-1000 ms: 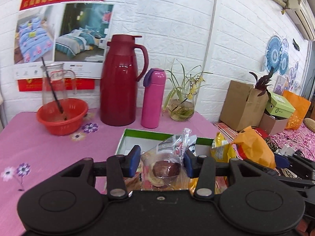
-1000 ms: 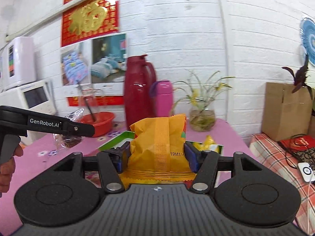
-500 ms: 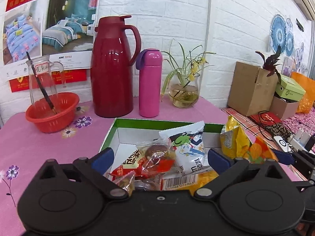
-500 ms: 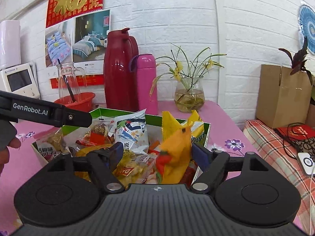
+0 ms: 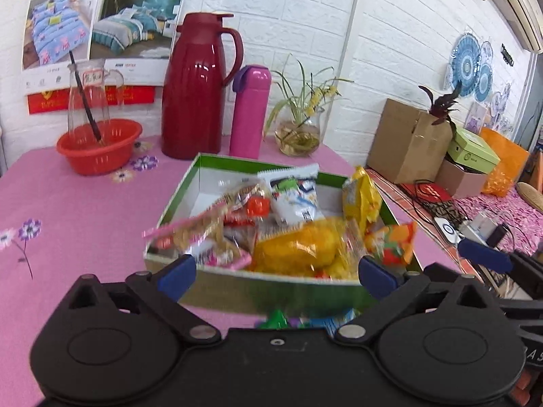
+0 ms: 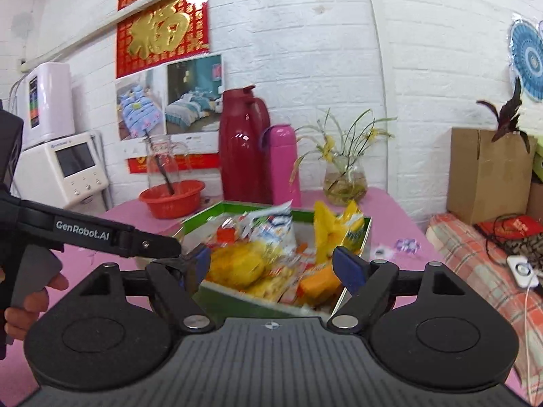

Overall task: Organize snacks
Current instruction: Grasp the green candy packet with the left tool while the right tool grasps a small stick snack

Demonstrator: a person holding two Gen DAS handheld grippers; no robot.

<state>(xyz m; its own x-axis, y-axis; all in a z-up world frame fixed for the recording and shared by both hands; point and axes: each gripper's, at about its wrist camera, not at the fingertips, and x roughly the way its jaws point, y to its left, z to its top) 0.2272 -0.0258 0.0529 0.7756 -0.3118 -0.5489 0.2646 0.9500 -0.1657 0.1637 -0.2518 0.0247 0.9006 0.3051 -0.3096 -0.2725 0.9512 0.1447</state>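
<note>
Both grippers stand spread wide, gripping nothing. The left gripper (image 5: 276,273), whose jaws have just been opening, faces the green cardboard box (image 5: 271,293) of packaged snacks (image 5: 298,249) on the pink flowered tablecloth (image 5: 85,210); only here, loose packets (image 5: 276,318) lie before the box. The right gripper (image 6: 273,264) view alone shows a hand (image 6: 25,300) and a white appliance (image 6: 68,166).

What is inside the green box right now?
The green box holds a heap of snack packets: yellow, orange, white-and-blue and pink-edged ones. The box floor under the heap and any packets buried lower are covered.
</note>
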